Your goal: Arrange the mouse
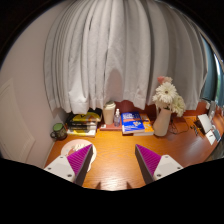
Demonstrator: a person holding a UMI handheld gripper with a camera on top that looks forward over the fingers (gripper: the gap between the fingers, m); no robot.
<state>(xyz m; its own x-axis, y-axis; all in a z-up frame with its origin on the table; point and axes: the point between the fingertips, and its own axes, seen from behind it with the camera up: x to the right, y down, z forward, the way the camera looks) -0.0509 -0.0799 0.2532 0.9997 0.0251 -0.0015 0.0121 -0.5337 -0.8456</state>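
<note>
Mouse (72, 147): white, on tabletop (115, 160) just beyond left finger, well left of flower vase (162, 121)
Handling: judged light, rigid, smooth shell, may slip; grip across its sides
Fingers (80, 158): spread, nothing between
Gripper (114, 160): above tabletop, mouse not yet taken
Behind: books (133, 124) left of vase, curtain (110, 50)
</note>
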